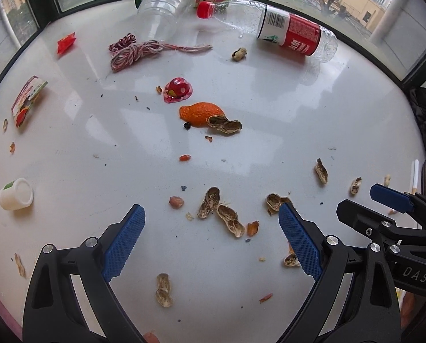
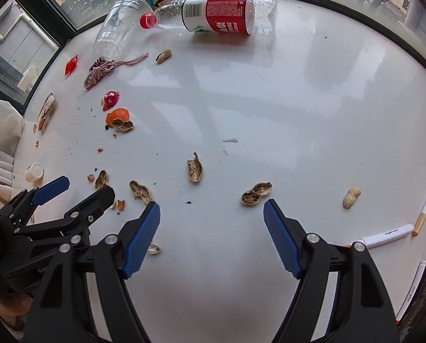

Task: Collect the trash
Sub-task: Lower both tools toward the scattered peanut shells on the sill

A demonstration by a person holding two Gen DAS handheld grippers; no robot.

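Trash lies scattered over the white tabletop point(image 1: 270, 91): peanut shells point(image 1: 221, 211) near the front edge under your grippers, an orange peel point(image 1: 200, 113) toward the middle, and a red-label bottle point(image 1: 287, 31) and clear cup point(image 1: 164, 8) on their sides along the far edge by the window. Your left gripper point(image 1: 213, 228) and right gripper point(image 2: 211, 214) both stand wide open and hold nothing. The two work side by side, so they may collide if you reach inward. The shells are thin and brittle: squeeze hard and they will likely crumble into more crumbs. A nudged bottle could roll off. Mind the markers point(image 2: 384, 235) at the right edge; they may not be trash.
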